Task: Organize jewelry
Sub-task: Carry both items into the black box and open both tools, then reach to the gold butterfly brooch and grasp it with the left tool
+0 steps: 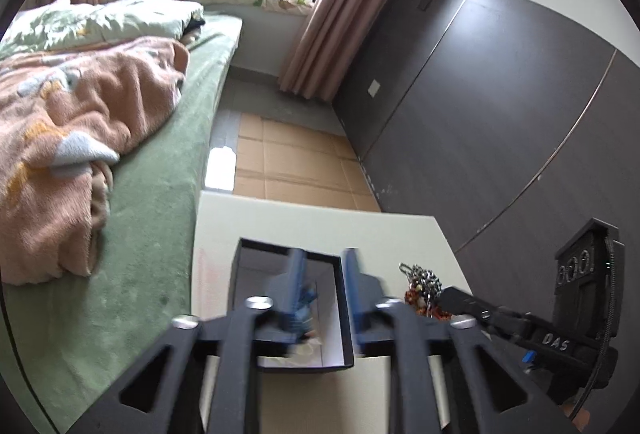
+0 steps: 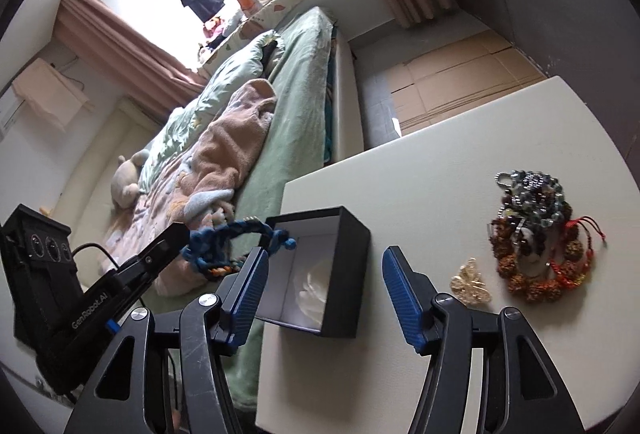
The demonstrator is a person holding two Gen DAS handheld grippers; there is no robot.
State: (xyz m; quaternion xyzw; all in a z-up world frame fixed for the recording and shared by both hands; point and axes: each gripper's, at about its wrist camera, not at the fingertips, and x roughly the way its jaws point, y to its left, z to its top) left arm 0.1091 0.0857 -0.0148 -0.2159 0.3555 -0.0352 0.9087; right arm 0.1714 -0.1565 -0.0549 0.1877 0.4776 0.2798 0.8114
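Observation:
An open black box (image 2: 344, 274) with a white lining stands near the left edge of a white table (image 2: 440, 170); it also shows in the left wrist view (image 1: 296, 314). My left gripper (image 2: 188, 238) holds a blue braided bracelet (image 2: 224, 238) just left of the box; in its own view (image 1: 324, 298) the bracelet (image 1: 298, 310) hangs at the left finger over the box. My right gripper (image 2: 324, 294) is open and empty, straddling the box's near side. A pile of bead bracelets and chains (image 2: 536, 234) and a gold butterfly brooch (image 2: 470, 282) lie to the right.
A bed (image 1: 160, 194) with a green sheet and pink blanket runs along the table's left side. Cardboard (image 1: 292, 162) covers the floor beyond the table. A dark wardrobe wall (image 1: 480, 114) stands on the right. The jewelry pile (image 1: 424, 286) shows beside the right gripper's body (image 1: 520, 326).

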